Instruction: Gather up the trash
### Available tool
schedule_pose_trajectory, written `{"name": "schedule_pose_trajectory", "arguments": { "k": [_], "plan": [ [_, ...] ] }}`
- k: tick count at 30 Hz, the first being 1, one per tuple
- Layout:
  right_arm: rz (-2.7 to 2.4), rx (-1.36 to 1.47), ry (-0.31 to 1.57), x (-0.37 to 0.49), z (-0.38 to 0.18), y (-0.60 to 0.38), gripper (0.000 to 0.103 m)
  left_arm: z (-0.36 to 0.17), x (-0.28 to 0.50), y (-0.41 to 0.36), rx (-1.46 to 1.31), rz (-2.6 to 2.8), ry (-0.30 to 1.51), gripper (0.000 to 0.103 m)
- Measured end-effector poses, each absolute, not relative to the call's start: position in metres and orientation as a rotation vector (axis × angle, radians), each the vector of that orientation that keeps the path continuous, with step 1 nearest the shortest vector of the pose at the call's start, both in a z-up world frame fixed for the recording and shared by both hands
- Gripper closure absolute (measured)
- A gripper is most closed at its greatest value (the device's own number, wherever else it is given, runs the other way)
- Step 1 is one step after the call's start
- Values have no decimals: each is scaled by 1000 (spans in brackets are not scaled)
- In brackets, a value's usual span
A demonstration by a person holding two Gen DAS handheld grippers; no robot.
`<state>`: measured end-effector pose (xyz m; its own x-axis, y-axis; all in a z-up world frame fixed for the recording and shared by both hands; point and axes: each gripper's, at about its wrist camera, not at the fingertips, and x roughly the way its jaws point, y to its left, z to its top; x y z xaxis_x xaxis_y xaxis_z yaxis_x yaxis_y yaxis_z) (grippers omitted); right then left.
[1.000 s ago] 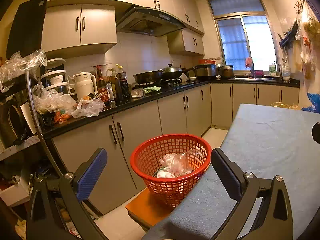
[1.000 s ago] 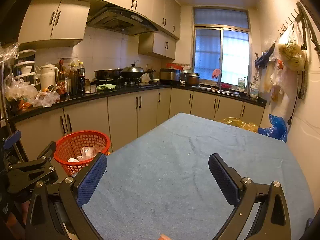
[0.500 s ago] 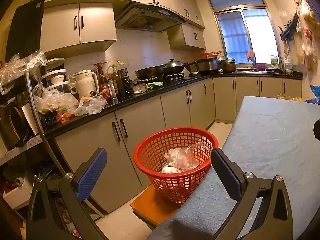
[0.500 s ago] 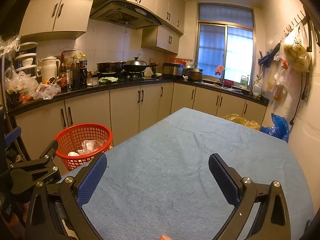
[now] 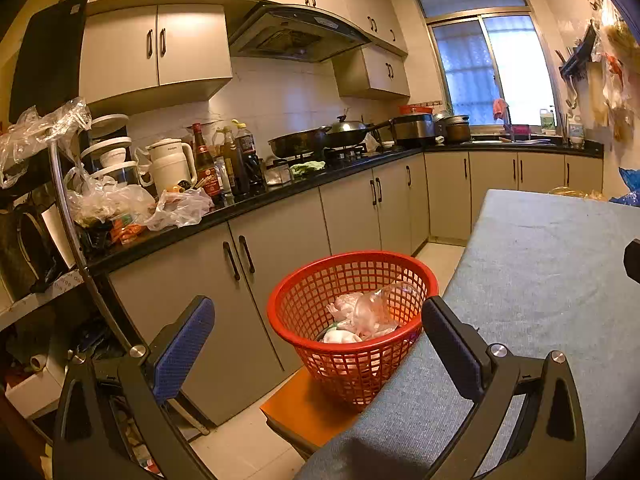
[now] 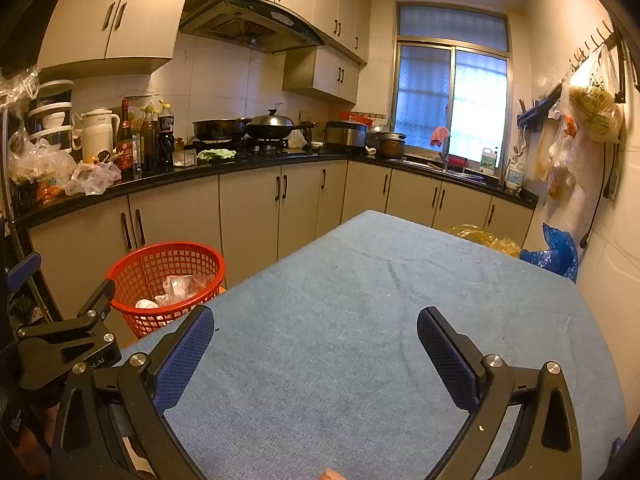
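Observation:
A red mesh basket (image 5: 316, 292) (image 6: 132, 268) stands on an orange stool (image 5: 308, 412) just off the left edge of the blue-clothed table (image 5: 540, 280) (image 6: 360, 320). Crumpled clear plastic and white scraps (image 5: 360, 316) (image 6: 180, 286) lie inside the basket. My left gripper (image 5: 318, 334) hangs open just before the basket, holding nothing; it also shows at the left of the right wrist view (image 6: 60, 288). Over the bare cloth my right gripper (image 6: 316, 338) is open with nothing between its fingers.
A black countertop (image 5: 280, 196) with bottles, a kettle, pans and plastic bags runs along the left and far walls over beige cabinets. Yellow and blue bags (image 6: 552, 252) sit at the table's far right. Bags hang on the right wall (image 6: 588, 120). A cluttered shelf (image 5: 36, 240) stands at left.
Both views have tilted and risen slightly: the basket sits lower and closer to centre in the left wrist view. Both grippers stay open and the basket has not moved.

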<state>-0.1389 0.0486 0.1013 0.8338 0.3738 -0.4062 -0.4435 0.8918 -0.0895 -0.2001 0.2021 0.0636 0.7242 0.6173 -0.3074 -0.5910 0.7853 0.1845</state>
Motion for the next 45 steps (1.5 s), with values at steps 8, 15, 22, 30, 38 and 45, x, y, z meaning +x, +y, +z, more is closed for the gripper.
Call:
{"name": "schedule_pose_trajectory", "arguments": {
  "k": [8, 15, 22, 30, 38, 45],
  "plan": [
    [440, -185, 394, -139, 100, 47, 0, 62, -200, 204, 75, 668, 369, 0],
    [441, -187, 401, -139, 97, 48, 0, 61, -202, 207, 70, 673, 370, 0],
    [441, -190, 402, -138, 97, 49, 0, 61, -202, 208, 70, 673, 371, 0],
    [441, -190, 402, -138, 96, 50, 0, 61, -203, 209, 67, 674, 369, 0],
    [441, -199, 400, -139, 92, 49, 0, 62, -204, 209, 66, 673, 370, 0],
    [438, -201, 398, -140, 93, 49, 0, 58, -206, 209, 61, 668, 373, 0]
  ]
}}
